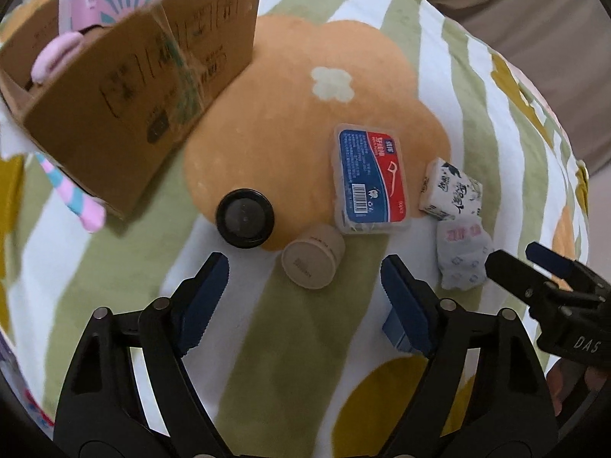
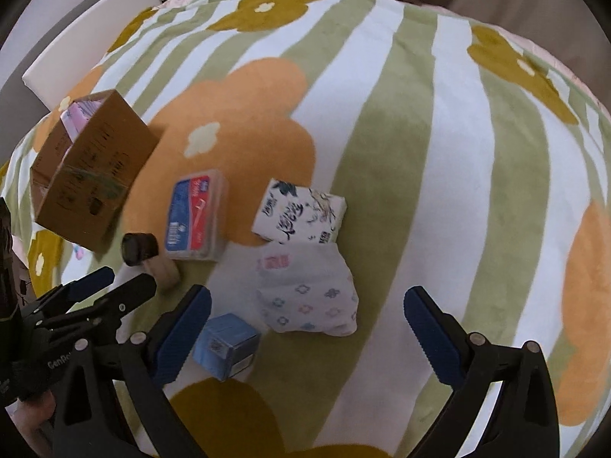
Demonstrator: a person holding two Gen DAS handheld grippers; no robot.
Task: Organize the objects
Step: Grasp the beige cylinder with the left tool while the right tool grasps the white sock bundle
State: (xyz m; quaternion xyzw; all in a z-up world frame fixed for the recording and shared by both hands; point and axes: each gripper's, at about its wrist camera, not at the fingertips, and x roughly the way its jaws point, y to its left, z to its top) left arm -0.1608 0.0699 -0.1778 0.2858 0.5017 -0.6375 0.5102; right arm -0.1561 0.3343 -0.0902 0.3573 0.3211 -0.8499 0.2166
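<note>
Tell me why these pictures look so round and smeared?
Both views are fisheye, so the striped blanket bulges and dark corners frame each picture. In the left wrist view the cardboard box looks smeared while the floss box stays readable. The right wrist view is softer overall; light is even, without glare.

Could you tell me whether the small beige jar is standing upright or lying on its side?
On its side. The beige jar shows its round end in the left view, and its side lies along the blanket in the right view.
</note>
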